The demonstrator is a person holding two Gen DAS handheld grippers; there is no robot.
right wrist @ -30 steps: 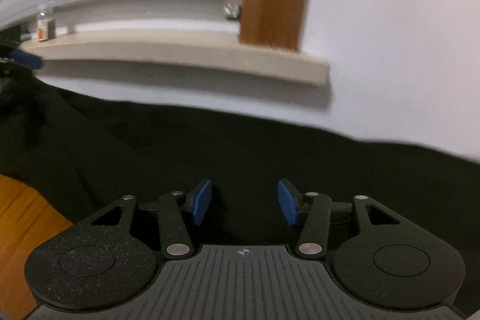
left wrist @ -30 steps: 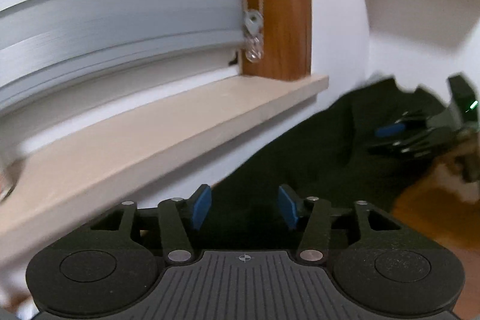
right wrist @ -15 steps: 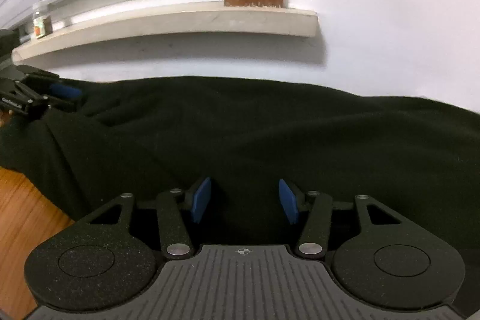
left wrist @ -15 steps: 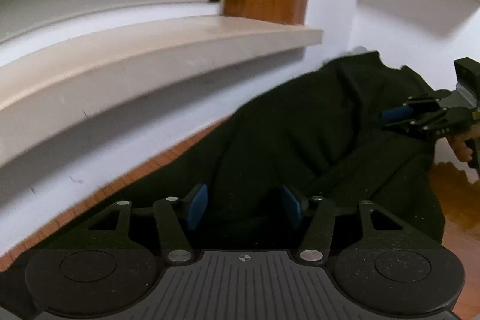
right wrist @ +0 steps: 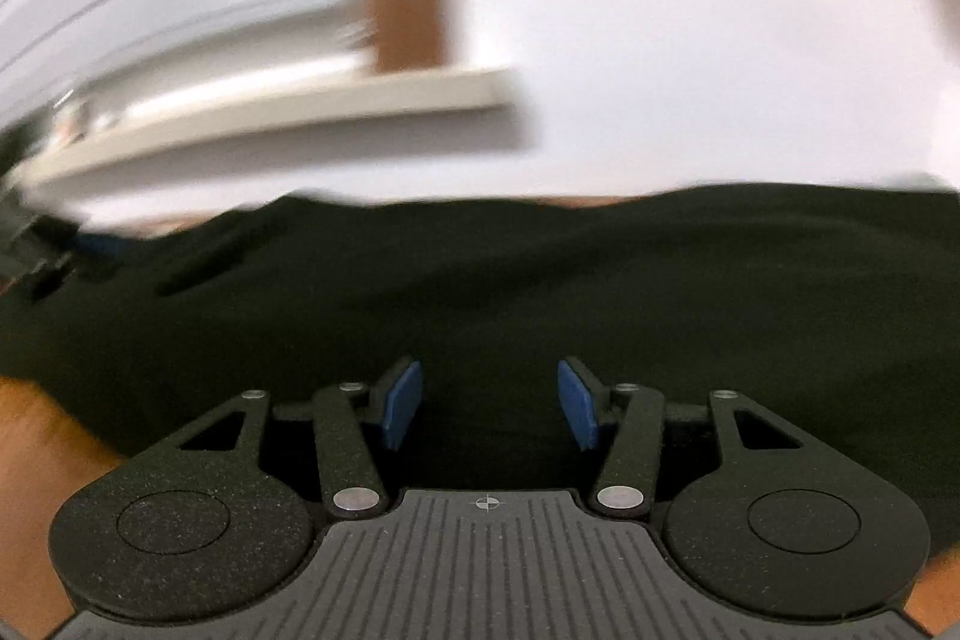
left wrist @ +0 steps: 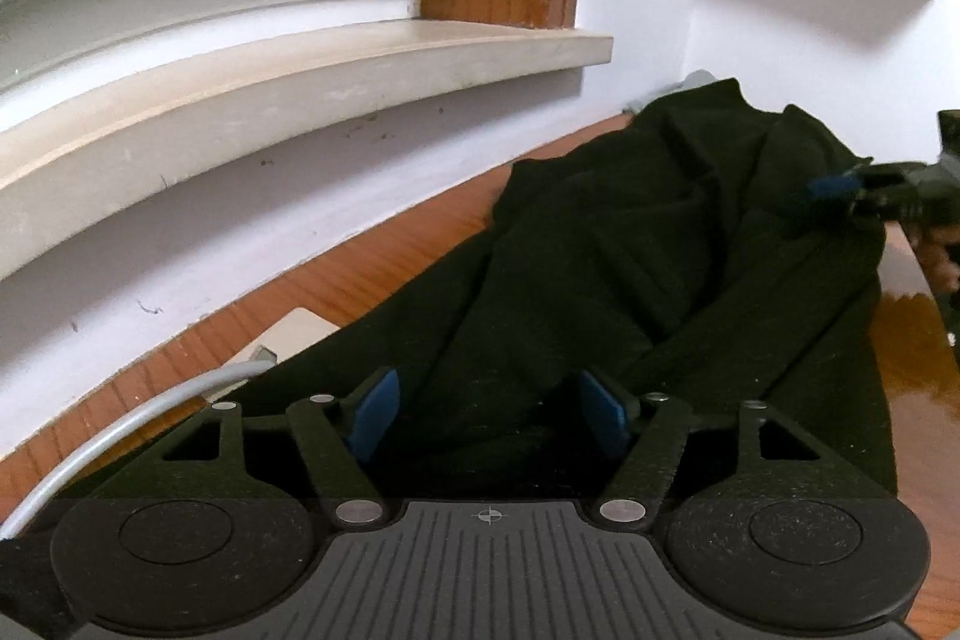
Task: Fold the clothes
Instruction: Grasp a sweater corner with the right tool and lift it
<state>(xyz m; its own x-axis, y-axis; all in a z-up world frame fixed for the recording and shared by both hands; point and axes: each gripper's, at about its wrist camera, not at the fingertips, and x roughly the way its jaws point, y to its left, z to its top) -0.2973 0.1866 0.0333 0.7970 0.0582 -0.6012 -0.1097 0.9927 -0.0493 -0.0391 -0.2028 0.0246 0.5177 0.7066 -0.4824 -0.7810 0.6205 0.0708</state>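
Only leftward – grey cable [left wrist: 138,415]

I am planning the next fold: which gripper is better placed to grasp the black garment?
Probably the left gripper: its jaws are opening with the black garment bunched between them. The right view is blurred.

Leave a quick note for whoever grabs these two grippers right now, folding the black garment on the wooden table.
Left gripper: jaws opening, black garment between the pads, not pinched.
Right gripper: open over the garment, nothing gripped; that view is blurred.
Garment: bunched in loose folds on the wooden table below the windowsill; grey cable beside its near edge.
Done: no neat fold visible.
Left: spread it flat, then fold.
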